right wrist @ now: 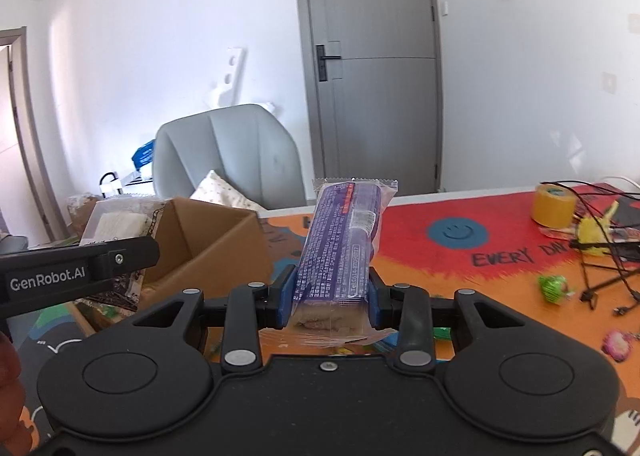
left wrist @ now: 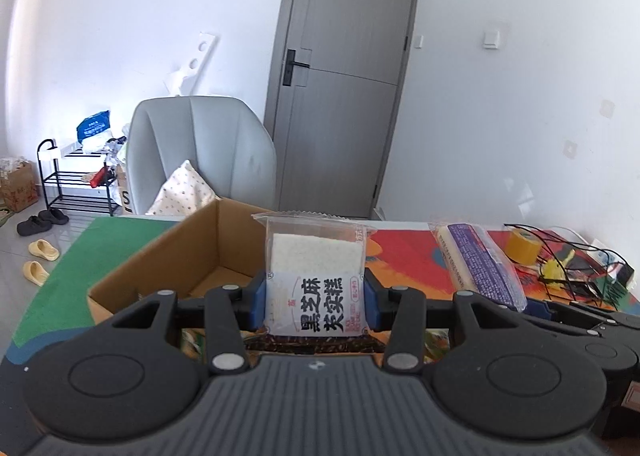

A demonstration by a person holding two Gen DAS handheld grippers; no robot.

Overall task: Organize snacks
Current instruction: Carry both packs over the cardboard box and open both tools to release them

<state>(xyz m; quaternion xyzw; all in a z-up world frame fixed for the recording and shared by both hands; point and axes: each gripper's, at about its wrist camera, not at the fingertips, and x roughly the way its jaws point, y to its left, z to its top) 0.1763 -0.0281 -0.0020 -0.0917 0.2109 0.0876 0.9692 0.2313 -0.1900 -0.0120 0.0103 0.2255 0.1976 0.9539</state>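
Snacks are up off the table [right wrist: 420,224] in both claws! Left claw [left wrist: 315,302] is clamped on a square white cake pack [left wrist: 315,276], held upright just beside the open cardboard box [left wrist: 180,256]. Right claw [right wrist: 331,298] grips a long purple bar [right wrist: 340,248] by its near end, the far end pointing toward the door. Left view alone looks down into the box, whose visible floor is bare, and catches shoes and a rack on the floor far left. Right view alone shows a green candy [right wrist: 553,287] and a pink one [right wrist: 618,344] loose on the table, plus the smiley print. Both views catch the yellow tape roll [right wrist: 554,205] and tangled cables at the right.
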